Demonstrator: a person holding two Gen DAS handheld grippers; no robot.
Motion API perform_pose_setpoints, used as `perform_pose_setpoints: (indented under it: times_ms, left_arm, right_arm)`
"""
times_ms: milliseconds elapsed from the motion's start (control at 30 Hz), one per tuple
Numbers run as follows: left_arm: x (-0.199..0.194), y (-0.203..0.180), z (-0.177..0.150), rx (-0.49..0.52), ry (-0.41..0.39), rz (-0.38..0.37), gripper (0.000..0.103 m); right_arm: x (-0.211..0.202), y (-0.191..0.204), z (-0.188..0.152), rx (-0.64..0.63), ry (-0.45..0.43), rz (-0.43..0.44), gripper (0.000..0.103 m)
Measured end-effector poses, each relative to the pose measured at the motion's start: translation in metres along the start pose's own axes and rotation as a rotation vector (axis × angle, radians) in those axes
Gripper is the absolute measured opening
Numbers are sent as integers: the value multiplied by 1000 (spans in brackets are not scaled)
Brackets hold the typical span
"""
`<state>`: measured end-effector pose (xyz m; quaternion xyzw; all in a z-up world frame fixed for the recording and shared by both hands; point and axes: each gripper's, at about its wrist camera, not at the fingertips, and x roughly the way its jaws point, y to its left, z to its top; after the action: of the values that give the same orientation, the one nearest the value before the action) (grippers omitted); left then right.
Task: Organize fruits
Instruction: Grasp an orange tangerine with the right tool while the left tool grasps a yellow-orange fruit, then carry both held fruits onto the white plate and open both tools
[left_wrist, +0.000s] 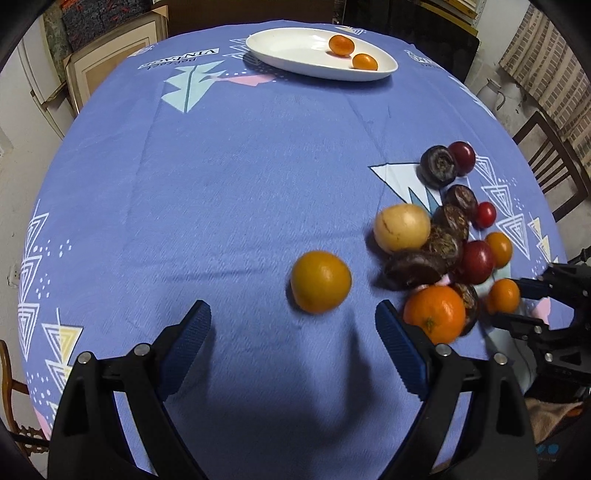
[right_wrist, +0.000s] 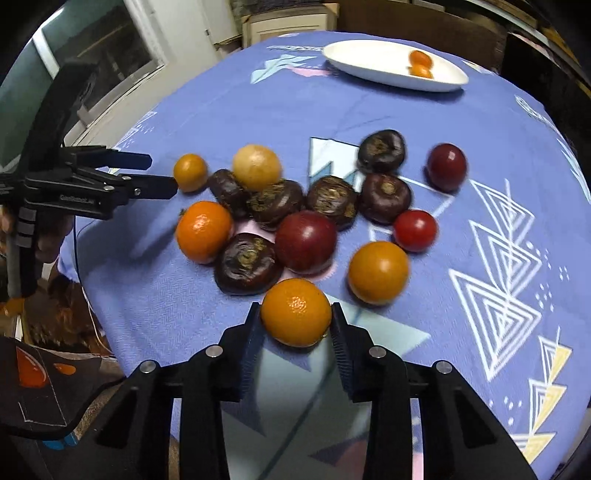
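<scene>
Right claw pinching a small orange at the near edge of the fruit pile.

The right claw (right_wrist: 296, 325) grips a round, dimpled orange (right_wrist: 296, 316), no long axis, on the table's (right_wrist: 258, 110) blue cloth; the left claw (left_wrist: 293, 325) gapes wide, empty, just short of a smooth yellow-orange fruit (left_wrist: 320, 281).

Home dining room, clothed table (left_wrist: 221, 184), wooden chair (left_wrist: 550, 166), curtain (left_wrist: 546, 66)
</scene>
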<state>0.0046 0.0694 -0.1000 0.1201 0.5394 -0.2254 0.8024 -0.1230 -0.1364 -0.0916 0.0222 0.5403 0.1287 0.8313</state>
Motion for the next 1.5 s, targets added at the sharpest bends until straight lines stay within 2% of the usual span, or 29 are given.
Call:
perform_pose_setpoints:
  times_ms: [167, 267, 333, 400, 500, 533, 833, 1067, 1400, 1500]
  left_arm:
    - [13, 0, 6, -12, 18, 5, 87]
    - [19, -4, 9, 0, 27, -3, 79]
    - [24, -7, 11, 9, 42, -12, 62]
    - [25, -10, 13, 20, 39, 0, 55]
    - [23, -10, 13, 22, 46, -32, 37]
    - [22, -10, 13, 20, 52, -42, 36]
    - [16, -15, 18, 17, 69, 17, 36]
    - [-4, -22, 39, 21, 17, 14, 36]
    - [-21, -33, 118, 50, -83, 2, 36]
    - [-18, -36, 149, 64, -107, 4, 36]
  right_arm:
    - [-4, -8, -3, 40, 0, 4, 37]
    - [-4, -11, -3, 60, 5, 16, 37]
    - [-4, -14, -3, 65, 8, 15, 37]
    - [-4, -16, -3, 71, 11, 17, 37]
    - [-5, -17, -2, 76, 8, 22, 37]
    - [-5, -18, -1, 79, 7, 25, 37]
    - [-1, -16, 3, 68, 24, 41, 37]
    - [-7, -20, 18, 79, -1, 72, 37]
    - [-32, -49, 100, 110, -149, 149, 37]
    - [-35, -62, 137, 91, -202, 128, 37]
